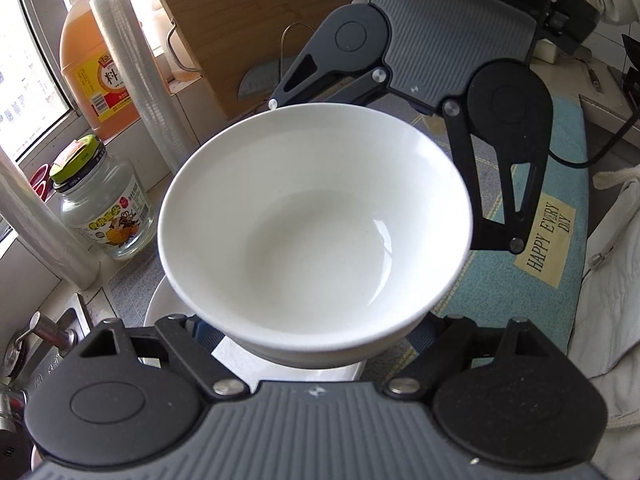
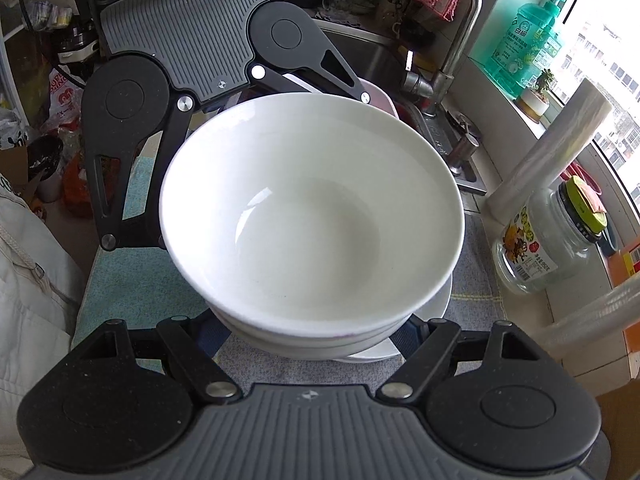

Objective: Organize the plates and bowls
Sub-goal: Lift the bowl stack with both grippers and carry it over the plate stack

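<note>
I have the left tool (image 1: 316, 344) and right tool (image 2: 320, 344) each pinching opposite sides of the glossy white ceramic bowl stack (image 2: 312, 216), sharing its weight over the grey counter (image 2: 476, 304).

blocked window side: jar (image 1: 105, 204), film roll (image 1: 132, 80) | free: mat (image 1: 556, 184)

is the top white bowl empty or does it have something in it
Empty: the white bowl shows only a bare glossy inside in both wrist views, with no food or liquid visible.
</note>
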Demonstrator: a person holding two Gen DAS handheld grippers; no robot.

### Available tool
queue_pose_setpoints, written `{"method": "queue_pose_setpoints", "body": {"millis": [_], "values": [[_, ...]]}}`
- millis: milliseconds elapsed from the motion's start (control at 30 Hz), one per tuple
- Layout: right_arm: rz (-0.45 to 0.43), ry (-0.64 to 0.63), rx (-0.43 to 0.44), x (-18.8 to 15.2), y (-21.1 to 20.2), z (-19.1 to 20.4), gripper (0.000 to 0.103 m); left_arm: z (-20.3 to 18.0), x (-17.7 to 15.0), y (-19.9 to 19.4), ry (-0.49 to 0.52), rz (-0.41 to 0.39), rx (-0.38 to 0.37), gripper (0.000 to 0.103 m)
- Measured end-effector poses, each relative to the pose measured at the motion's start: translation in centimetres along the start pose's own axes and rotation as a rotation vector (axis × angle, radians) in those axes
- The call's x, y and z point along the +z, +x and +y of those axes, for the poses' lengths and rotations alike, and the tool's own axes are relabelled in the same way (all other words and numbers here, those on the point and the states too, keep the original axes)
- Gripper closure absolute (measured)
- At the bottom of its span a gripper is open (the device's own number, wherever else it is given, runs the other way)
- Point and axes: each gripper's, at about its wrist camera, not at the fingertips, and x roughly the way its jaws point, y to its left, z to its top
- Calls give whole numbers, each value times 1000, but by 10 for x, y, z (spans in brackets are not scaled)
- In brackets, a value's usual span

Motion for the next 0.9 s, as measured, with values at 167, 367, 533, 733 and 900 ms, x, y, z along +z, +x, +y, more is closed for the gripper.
{"method": "queue_pose_setpoints", "body": {"millis": [167,367,533,733,900], "values": [[12,21,-5,8,18,-13,19,19,-3,13,11,16,4,15],[27,40,-9,15,38,-25,20,39,-9,28,-3,34,3,15],[39,71,13,17,53,-33,21,45,-18,33,-14,50,2,15],[61,76,20,16,62,-36,21,53,-21,42,-30,61,-7,15],[73,86,31,17,66,-40,21,57,-21,47,-45,64,-12,15]]}}
